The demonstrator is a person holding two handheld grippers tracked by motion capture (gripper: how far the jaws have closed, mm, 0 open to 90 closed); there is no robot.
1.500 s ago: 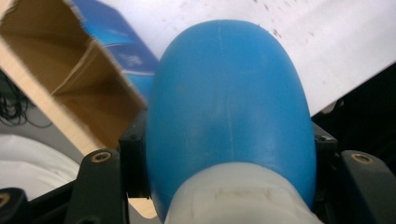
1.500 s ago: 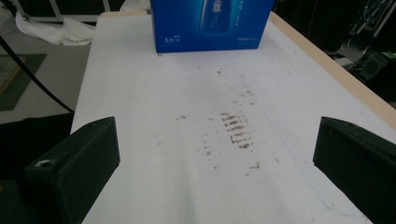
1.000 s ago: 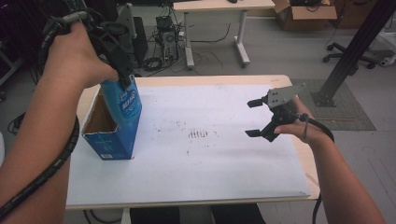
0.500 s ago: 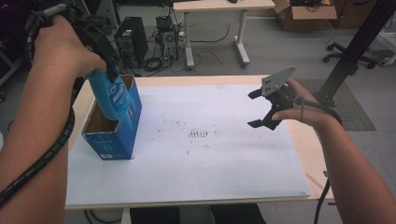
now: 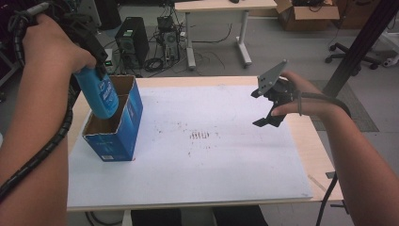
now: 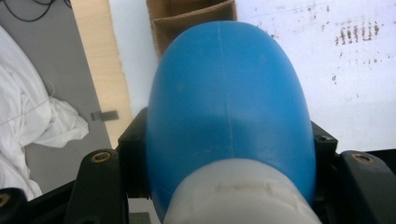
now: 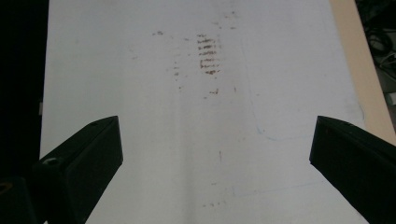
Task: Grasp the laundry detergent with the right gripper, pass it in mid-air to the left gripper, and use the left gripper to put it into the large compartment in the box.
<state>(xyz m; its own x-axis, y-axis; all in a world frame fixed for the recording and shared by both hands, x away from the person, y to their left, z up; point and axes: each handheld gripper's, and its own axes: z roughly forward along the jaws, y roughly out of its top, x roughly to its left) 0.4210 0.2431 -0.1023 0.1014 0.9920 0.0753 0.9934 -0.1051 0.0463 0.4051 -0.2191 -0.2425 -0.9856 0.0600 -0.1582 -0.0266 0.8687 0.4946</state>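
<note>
The blue bottle (image 5: 98, 92) is clamped by the left tool (image 5: 89, 44) above the blue box (image 5: 115, 125) on the worktop (image 5: 211, 165); lifting clear is judged next. The right tool (image 5: 267, 107) is held open, empty.

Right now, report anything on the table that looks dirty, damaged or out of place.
The white sheet on the table carries a patch of brown smudges near its middle, set in short rows, with stray specks around it. The blue box stands upright and looks sound.
</note>
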